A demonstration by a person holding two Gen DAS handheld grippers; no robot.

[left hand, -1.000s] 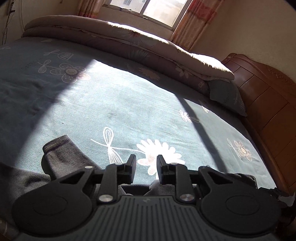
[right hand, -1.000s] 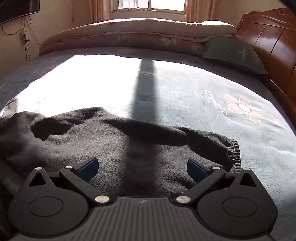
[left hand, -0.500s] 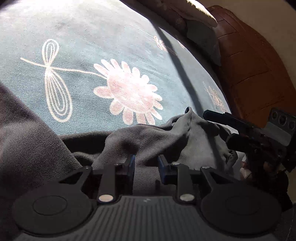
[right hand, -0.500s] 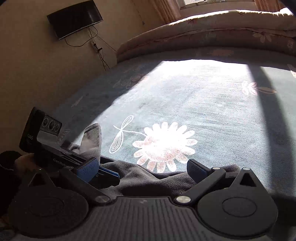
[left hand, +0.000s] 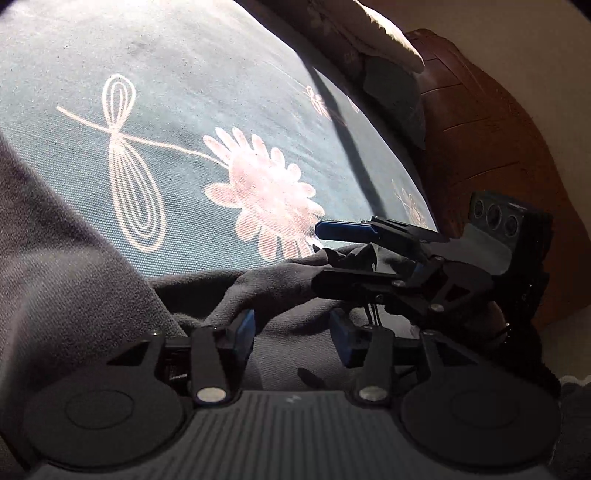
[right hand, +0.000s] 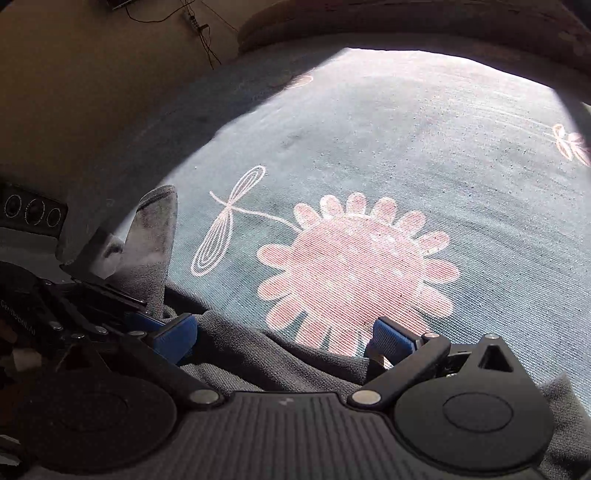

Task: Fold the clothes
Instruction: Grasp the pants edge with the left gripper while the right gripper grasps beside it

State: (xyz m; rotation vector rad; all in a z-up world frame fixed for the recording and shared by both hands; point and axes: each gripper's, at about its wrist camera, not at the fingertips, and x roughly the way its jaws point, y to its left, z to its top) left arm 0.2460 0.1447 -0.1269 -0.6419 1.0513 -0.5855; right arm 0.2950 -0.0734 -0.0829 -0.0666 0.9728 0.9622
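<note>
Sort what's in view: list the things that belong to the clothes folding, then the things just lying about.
Belongs to the job:
dark grey garment
left gripper, its jaws opening over the cloth
right gripper, open

Just lying about:
floral bedsheet
folded quilt
pillow
wooden headboard

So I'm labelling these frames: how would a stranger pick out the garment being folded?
Start at the teal bedsheet and find its big pink flower. Just below the flower lies the garment, crumpled: the only plain dark grey cloth there, with no print.
</note>
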